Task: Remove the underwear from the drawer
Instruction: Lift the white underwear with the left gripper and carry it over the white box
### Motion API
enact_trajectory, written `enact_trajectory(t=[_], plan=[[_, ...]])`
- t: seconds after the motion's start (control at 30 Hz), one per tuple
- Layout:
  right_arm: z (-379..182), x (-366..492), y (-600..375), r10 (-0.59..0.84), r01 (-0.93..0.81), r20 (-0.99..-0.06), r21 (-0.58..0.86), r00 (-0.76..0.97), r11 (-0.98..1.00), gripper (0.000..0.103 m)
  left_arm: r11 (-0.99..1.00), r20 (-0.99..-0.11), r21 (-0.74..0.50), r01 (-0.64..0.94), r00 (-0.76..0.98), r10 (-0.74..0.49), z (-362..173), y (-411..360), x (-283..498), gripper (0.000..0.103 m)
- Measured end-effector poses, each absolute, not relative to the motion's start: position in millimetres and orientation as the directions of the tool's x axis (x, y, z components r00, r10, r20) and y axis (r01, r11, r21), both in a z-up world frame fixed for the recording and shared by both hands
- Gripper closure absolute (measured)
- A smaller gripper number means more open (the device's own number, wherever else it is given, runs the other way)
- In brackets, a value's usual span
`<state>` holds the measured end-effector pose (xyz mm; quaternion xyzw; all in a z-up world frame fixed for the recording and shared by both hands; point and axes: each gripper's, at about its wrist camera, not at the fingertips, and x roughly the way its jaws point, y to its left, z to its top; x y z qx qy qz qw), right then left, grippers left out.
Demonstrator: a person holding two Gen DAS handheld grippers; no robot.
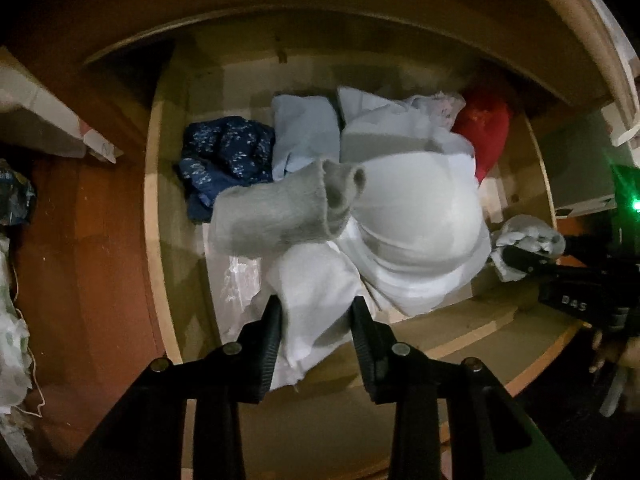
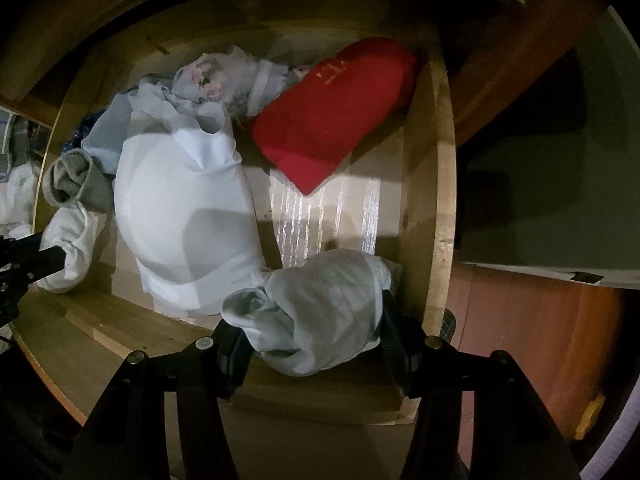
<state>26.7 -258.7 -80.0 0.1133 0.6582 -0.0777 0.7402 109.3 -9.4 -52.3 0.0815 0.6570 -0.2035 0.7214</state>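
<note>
The open wooden drawer (image 1: pixel 152 200) holds loose clothes. My left gripper (image 1: pixel 318 308) points down into it, and its jaws press on a fold of a white garment (image 1: pixel 312 276), lifted a little off the pile. In the right wrist view that gripper (image 2: pixel 56 260) comes in from the left with the white garment (image 2: pixel 70 244) at its tip. My right gripper (image 2: pixel 308 320) is shut on a crumpled pale underwear bundle (image 2: pixel 320 304) near the drawer's front right corner. The left wrist view shows it at the right edge (image 1: pixel 516 260).
A white padded bra (image 1: pixel 416 208) fills the drawer's middle, a grey sock (image 1: pixel 272 216) lies across it. Behind are navy patterned cloth (image 1: pixel 224 152), a pale blue piece (image 1: pixel 304 132) and a red item (image 2: pixel 332 120). Reddish floor (image 1: pixel 100 240) and cloth lie left of the drawer.
</note>
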Motion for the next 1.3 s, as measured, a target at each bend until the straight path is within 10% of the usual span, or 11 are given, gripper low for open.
enact_trajectory(t=[0.83, 1.3], plan=[[-72, 25, -253, 0.008, 0.23, -0.99, 0.041, 0.143, 0.972, 0.05, 0.911, -0.963, -0.122, 0.393, 0.176, -0.204, 29, 17, 94, 0.073], [-82, 24, -246, -0.011, 0.205, -0.993, 0.013, 0.115, 0.979, 0.051, 0.92, -0.883, -0.112, 0.375, 0.387, -0.264, 163, 40, 97, 0.073]])
